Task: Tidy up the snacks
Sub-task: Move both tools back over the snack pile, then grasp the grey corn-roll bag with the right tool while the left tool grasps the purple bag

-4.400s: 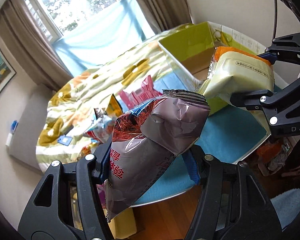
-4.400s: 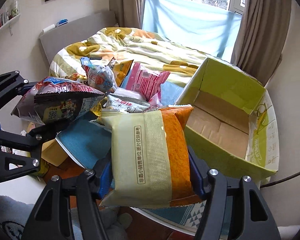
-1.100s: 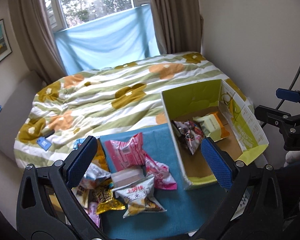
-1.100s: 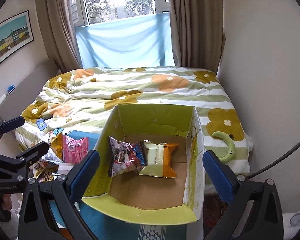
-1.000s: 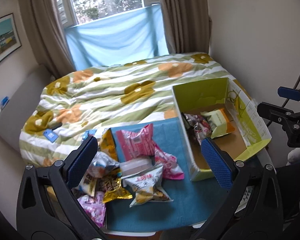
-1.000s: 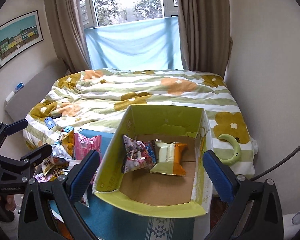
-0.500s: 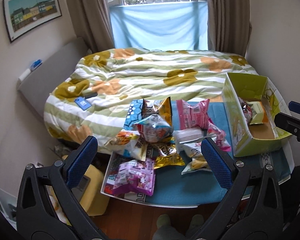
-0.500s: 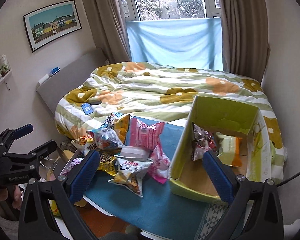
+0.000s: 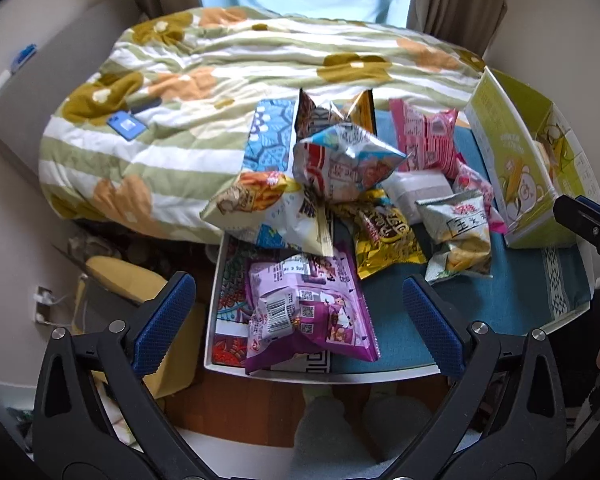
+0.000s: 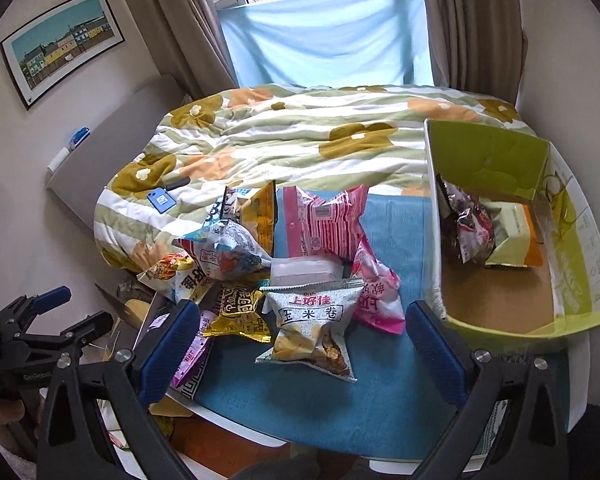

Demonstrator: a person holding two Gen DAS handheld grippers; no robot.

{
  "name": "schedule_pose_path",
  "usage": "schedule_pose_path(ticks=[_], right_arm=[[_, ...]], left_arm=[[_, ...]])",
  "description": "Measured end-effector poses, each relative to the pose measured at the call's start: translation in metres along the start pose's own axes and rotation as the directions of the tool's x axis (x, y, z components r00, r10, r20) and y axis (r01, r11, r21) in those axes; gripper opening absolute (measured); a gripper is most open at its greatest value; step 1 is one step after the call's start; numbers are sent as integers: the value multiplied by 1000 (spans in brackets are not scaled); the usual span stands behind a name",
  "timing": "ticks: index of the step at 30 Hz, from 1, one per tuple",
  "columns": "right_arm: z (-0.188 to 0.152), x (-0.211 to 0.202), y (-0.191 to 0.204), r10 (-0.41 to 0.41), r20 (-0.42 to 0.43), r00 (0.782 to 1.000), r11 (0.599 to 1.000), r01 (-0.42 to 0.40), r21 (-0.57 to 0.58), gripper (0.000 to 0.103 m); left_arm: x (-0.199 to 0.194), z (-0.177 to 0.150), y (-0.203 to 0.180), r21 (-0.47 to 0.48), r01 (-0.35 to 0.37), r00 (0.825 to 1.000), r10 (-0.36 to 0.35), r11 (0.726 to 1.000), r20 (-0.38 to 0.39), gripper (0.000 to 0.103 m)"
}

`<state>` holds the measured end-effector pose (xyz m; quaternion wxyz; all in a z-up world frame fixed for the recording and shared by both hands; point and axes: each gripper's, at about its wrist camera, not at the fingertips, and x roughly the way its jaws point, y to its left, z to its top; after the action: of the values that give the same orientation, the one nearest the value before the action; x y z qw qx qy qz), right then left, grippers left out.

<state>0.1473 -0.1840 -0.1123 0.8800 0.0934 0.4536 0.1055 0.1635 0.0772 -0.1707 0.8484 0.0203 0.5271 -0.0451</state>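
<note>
Both of my grippers are empty. The left gripper [image 9: 298, 320] has its jaws spread wide with nothing between the blue pads, hanging above the near left corner of the white-edged tabletop with the teal cloth [image 9: 480, 308]; directly beneath it lies the purple foil snack bag with a white barcode label [image 9: 306, 312], flat on the cloth and overhanging a patterned mat. The right gripper [image 10: 302, 342] is likewise wide open, holding nothing, and sits over the silver-grey corn-roll snack bag with red lettering [image 10: 314, 326], which lies on the teal cloth near the front edge. Just left of that bag is the crumpled gold foil packet [image 10: 238, 312], and touching its right side is a small pink packet [image 10: 380, 298]. Behind these sits a white wrapped block [image 10: 302, 272], then the large pink striped bag [image 10: 320, 222] and the blue-and-silver puffed bag [image 10: 224, 254] heaped on other packets at the left. At the right of the tabletop stands the open lime-green cardboard box [image 10: 488, 160], holding a dark maroon foil bag [image 10: 466, 220] and a pale-green-and-orange packet [image 10: 514, 234] side by side against its far wall. Beyond the tabletop lies the bed with the green-striped floral quilt [image 10: 300, 136].
</note>
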Motion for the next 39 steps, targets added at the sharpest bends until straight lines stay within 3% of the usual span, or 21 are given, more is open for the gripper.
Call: schedule_pose_path(ticks=[7, 14, 18, 21, 30, 39], right_arm=[[-18, 53, 3, -75, -63, 995, 996, 78, 51, 102], [-31, 89, -2, -108, -112, 988, 990, 117, 83, 102], [-36, 100, -2, -125, -132, 983, 988, 136, 74, 102], [-38, 104, -1, -127, -136, 983, 988, 138, 69, 102], [-41, 120, -5, -126, -165, 978, 988, 139, 68, 102], [-43, 131, -6, -121, -179, 976, 989, 134, 62, 102]], left_arm=[[66, -15, 19, -23, 69, 991, -71, 997, -116, 102], [98, -27, 24, -42, 134, 976, -139, 990, -170, 102], [107, -32, 25, -57, 162, 969, -170, 985, -180, 101], [112, -36, 26, -73, 184, 963, -195, 980, -186, 94], [108, -38, 26, -73, 205, 962, -215, 976, -171, 84], [103, -44, 30, -99, 201, 963, -215, 975, -164, 83]])
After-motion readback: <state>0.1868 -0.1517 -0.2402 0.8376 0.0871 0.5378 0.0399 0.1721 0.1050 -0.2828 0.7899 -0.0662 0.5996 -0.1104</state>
